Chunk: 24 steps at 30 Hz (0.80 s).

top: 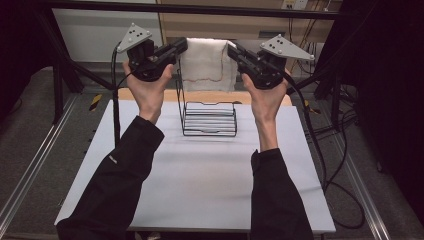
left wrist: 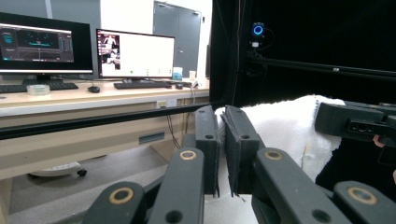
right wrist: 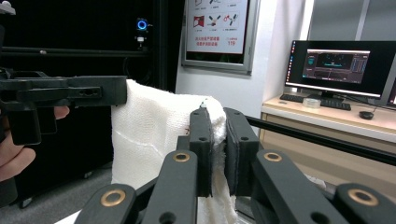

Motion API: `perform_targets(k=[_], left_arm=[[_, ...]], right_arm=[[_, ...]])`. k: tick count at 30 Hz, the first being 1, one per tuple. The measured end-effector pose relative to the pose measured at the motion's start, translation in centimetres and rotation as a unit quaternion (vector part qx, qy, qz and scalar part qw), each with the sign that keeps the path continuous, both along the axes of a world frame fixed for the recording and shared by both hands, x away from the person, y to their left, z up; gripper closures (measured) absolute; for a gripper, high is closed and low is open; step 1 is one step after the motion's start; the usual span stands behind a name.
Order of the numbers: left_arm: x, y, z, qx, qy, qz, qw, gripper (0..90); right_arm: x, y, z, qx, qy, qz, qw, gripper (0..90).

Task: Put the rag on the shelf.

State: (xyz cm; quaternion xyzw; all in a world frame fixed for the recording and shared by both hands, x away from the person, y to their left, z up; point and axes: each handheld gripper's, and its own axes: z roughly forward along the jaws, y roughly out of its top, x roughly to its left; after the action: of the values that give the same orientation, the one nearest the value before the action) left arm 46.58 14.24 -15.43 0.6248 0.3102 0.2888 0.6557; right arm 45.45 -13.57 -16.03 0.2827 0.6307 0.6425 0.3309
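A white towel (top: 207, 64) hangs stretched between the left gripper (top: 181, 46) and right gripper (top: 233, 51), each clamped on an upper corner, so it spreads flat above the wire rack (top: 210, 119) below them on the tabletop (top: 200, 175), likely for draping.

Black wire rack (top: 209, 119) stands at worktop (top: 200, 180) centre-rear, right under white woven cloth (top: 207, 64) stretched betw. left tool (top: 181, 46) & right tool (top: 233, 50). Worktop's near half is bare, open on both sides of rack. Black frame bar (top: 200, 10) crosses just behind cloth, blocking the way fwd.
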Motion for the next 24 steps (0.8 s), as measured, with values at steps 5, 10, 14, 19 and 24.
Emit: perform_targets(k=[5, 10, 14, 19, 24], left_arm=[[1.0, -0.1, 0.3, -0.002, 0.003, 0.006, 1.0, 84.4], [2.1, -0.1, 0.5, -0.012, 0.01, 0.007, 0.9999, 84.4], [2.8, -0.3, 0.6, -0.014, 0.012, 0.01, 0.9998, 84.4], [3.8, -0.4, 0.6, -0.016, 0.019, 0.015, 0.9996, 84.4], [4.6, -0.4, 0.2, -0.014, 0.024, 0.021, 0.9994, 84.4]], right_arm=[[0.9, 0.1, 0.2, 0.0, 0.001, -0.002, 1.0, 83.2], [1.8, 0.2, 0.4, -0.001, -0.001, -0.005, 1.0, 83.2], [2.7, 0.2, 0.6, 0.001, -0.001, -0.009, 1.0, 83.2], [3.9, 0.2, 0.5, 0.0, 0.007, -0.014, 0.9999, 83.2], [4.7, 0.3, 0.3, -0.004, 0.009, -0.014, 0.9999, 83.2]])
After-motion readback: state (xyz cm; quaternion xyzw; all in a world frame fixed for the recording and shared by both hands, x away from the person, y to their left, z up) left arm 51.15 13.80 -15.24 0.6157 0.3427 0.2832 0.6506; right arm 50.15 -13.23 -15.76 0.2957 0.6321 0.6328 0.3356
